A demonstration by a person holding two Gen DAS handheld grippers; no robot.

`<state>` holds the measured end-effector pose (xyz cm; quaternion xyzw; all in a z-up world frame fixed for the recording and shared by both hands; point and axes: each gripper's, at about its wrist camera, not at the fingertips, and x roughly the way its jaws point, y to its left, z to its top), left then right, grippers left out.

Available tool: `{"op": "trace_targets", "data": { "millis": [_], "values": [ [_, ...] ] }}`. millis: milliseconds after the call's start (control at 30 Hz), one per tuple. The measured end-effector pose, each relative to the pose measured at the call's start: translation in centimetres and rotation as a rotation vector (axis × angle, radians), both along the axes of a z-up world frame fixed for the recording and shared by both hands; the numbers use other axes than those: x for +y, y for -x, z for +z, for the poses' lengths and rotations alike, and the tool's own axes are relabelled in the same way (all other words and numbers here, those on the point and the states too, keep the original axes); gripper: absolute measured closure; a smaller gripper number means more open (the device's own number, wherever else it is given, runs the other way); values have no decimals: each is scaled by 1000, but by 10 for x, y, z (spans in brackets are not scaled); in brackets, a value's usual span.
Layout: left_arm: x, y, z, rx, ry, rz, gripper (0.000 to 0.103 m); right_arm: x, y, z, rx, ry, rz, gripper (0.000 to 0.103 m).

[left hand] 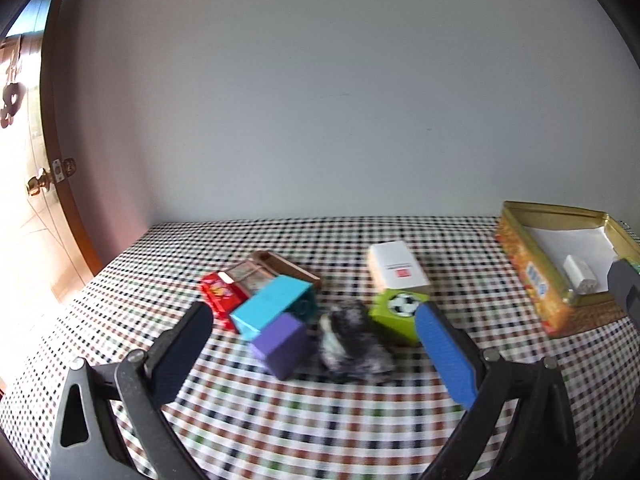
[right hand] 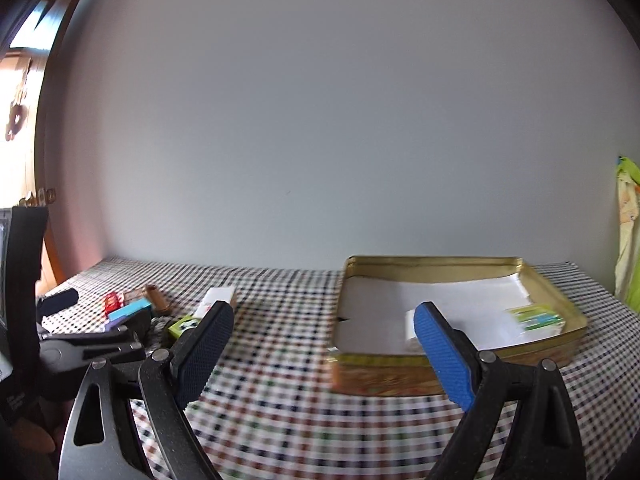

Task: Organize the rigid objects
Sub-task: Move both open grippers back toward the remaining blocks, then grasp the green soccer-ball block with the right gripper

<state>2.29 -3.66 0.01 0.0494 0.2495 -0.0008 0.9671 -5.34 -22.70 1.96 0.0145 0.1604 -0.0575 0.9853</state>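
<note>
Left tongs (left hand: 312, 340) released, empty, over blocks (left hand: 276, 312) clustered on checked bench (left hand: 280, 420). Right tongs (right hand: 324, 344) released, empty, before tin (right hand: 440, 376) holding two small boxes (right hand: 536, 320).

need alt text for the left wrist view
The open left claw points at a cluster of small boxes on a checkered tablecloth: a purple block, a teal box and a green soccer-ball box. A gold tin sits at right.
</note>
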Motion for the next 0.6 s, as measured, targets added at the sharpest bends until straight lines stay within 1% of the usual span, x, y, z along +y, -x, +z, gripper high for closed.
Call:
{"op": "trace_targets", "data": {
  "millis": [100,300,500,533,600],
  "values": [
    [22,-5,-1,8,2,18,1,15,-12,-4,45,0,33,10],
    [66,-19,-3,34,21,71,1,43,-45,-13,166,-26,108,10],
    [92,-31,-7,71,50,96,1,74,-78,-28,301,-6,178,10],
    [96,-33,-8,80,56,97,1,77,-84,-30,320,-5,186,14],
    [98,-34,-9,95,60,103,1,81,-93,-34,349,-9,189,17]
  ]
}}
